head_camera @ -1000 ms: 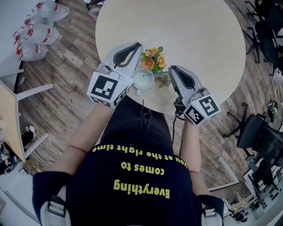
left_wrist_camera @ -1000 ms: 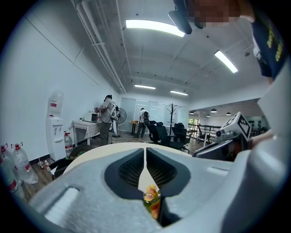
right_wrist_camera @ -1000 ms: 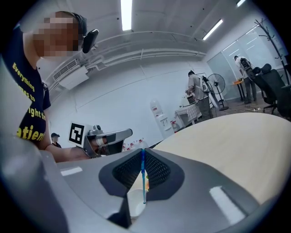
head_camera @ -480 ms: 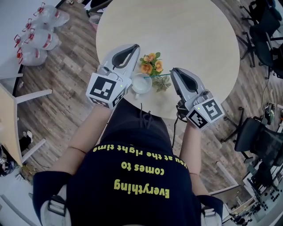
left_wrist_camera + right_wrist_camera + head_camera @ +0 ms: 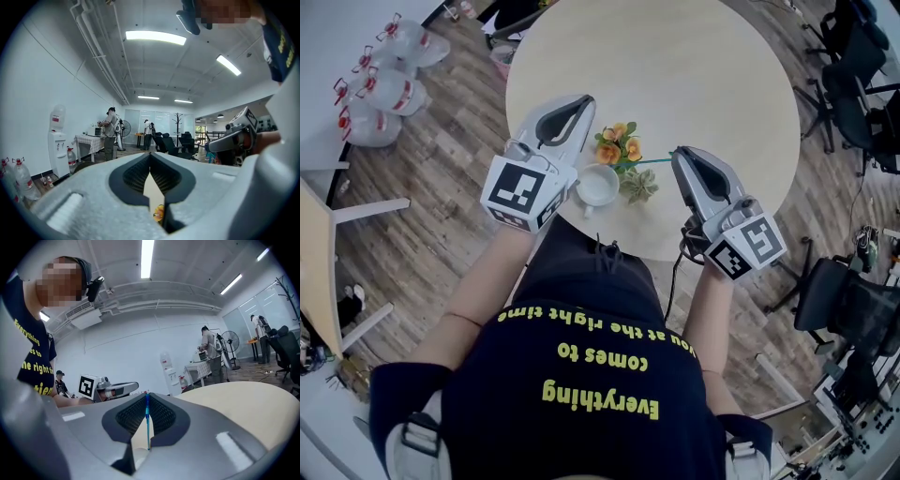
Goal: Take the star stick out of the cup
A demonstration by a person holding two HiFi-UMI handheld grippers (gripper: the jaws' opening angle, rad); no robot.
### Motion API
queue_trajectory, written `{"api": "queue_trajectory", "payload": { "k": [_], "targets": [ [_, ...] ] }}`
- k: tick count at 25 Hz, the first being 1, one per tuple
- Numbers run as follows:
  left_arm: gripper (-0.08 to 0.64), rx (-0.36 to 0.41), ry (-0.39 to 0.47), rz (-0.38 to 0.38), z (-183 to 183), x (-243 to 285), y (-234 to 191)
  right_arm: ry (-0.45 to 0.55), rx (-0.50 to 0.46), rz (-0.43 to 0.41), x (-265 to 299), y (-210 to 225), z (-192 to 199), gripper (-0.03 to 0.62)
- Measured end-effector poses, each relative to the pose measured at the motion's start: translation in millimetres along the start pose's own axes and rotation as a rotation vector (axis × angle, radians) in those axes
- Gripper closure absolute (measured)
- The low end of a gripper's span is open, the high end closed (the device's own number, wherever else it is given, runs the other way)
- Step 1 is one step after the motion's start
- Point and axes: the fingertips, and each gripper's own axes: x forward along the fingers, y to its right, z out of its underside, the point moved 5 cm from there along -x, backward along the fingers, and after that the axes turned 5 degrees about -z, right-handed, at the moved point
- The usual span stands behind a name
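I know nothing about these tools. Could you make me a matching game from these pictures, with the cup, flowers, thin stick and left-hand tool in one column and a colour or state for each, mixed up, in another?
Things:
1. cup
2. flowers
3. stick
4. left gripper

Colours or states:
A. orange
B. blue, clamped in the jaws of the right gripper
C. jaws shut on nothing
D. white

Pairs: 1-D, 2-A, 3-B, 4-C
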Motion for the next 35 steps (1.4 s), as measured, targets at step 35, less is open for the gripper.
{"api": "queue_trajectory", "payload": {
  "k": [35],
  "targets": [
    [0.557,0.06,0.111,-0.032,-45,-3,-4,0.245,-0.367,0.309,-28,-3,-62,0.563]
  ]
}}
